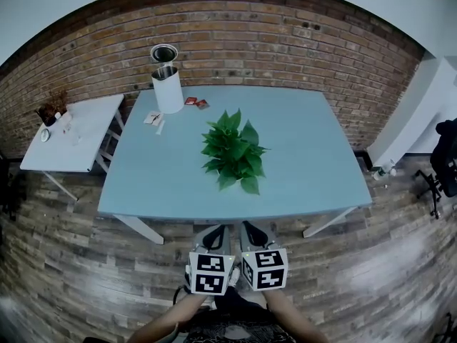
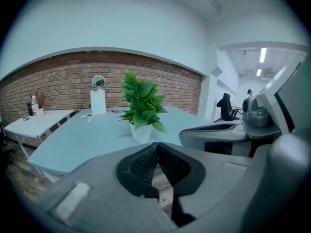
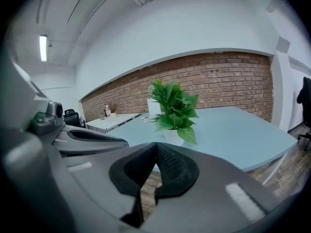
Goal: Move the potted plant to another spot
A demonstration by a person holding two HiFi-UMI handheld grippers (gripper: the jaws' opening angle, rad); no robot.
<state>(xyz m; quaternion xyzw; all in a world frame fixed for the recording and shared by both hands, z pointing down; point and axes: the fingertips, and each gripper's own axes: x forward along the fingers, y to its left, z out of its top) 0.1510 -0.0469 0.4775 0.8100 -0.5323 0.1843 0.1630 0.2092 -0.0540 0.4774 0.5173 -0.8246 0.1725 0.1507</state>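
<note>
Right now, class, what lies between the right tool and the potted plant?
Nothing stands there: the head view shows only a strip of wooden floor and bare blue table between the right tool and the potted plant.

The blue table (image 1: pixel 314 163) is left bare around the potted plant (image 1: pixel 232 151), only its far left corner being occupied by a white canister (image 1: pixel 168 91) and small packets (image 1: pixel 196 103).

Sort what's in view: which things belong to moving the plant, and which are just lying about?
Job: potted plant, blue table, left gripper, right gripper (both shut, empty).
Lying about: white canister, red packets, white side table.
</note>
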